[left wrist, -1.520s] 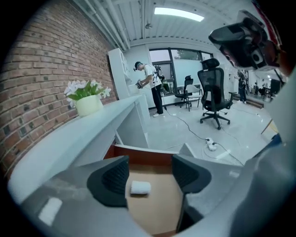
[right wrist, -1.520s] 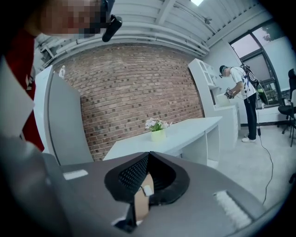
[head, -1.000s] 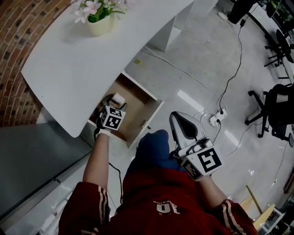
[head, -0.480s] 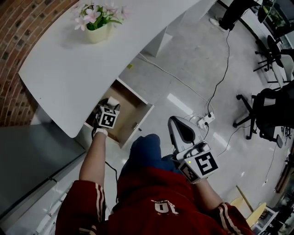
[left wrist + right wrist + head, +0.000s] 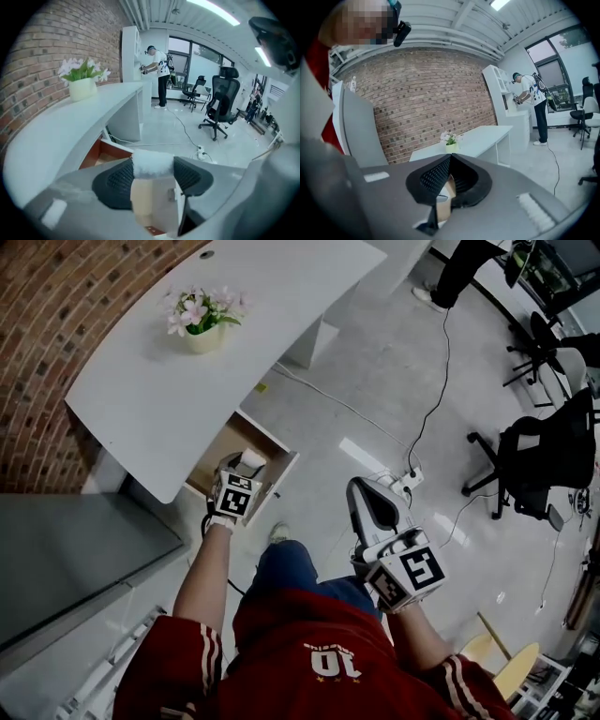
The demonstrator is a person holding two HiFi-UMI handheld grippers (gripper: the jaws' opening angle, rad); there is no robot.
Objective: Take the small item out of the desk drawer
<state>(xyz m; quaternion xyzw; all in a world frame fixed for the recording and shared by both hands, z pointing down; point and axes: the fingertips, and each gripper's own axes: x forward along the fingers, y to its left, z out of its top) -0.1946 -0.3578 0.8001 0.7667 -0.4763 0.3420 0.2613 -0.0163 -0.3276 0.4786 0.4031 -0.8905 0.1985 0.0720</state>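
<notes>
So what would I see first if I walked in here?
Probably the left gripper pinching a small white item over the open drawer under the desk. After that, the pot of pink flowers on top of the desk, next to the brick wall.

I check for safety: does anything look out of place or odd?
Only the brown wooden drawer under the white curved desk stands open; the left gripper holds a small white item above it.
</notes>
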